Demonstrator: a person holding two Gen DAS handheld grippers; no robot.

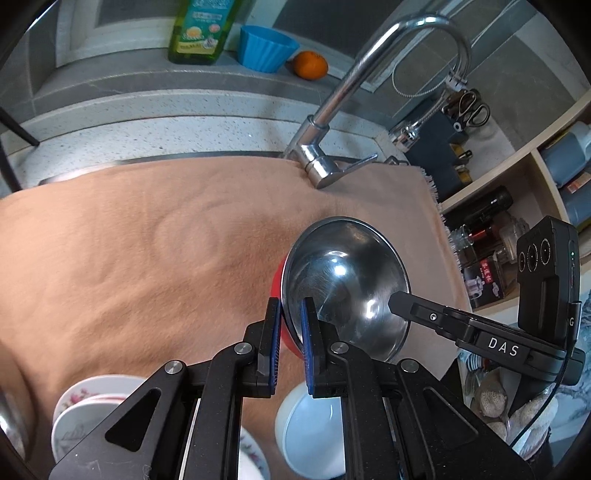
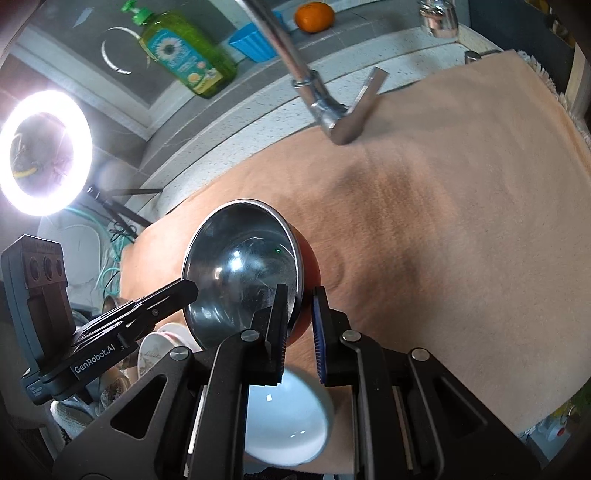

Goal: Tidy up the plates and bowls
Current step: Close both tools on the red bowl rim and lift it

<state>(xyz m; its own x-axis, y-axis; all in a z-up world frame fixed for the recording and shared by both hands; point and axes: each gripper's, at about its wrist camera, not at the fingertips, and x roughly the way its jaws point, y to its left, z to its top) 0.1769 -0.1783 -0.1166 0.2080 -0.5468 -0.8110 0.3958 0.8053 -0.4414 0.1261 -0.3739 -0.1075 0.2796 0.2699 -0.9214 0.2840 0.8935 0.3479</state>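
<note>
A steel bowl with a red outside [image 1: 347, 284] is held tilted above the tan cloth [image 1: 147, 240]. My left gripper [image 1: 290, 314] is shut on its left rim, one finger inside and one outside. My right gripper [image 2: 299, 306] is shut on the opposite rim of the same bowl [image 2: 240, 269]. A white bowl [image 1: 314, 432] stands on the cloth just below the grippers; it also shows in the right wrist view [image 2: 284, 421]. Flowered plates and bowls [image 1: 88, 406] are stacked at the lower left.
A chrome faucet [image 1: 332, 122] rises at the back of the cloth. A green soap bottle [image 1: 199, 29], a blue cup [image 1: 266, 48] and an orange [image 1: 310, 64] stand on the back ledge. A shelf with bottles [image 1: 517, 221] is at the right. A ring light [image 2: 44, 151] glows at the left.
</note>
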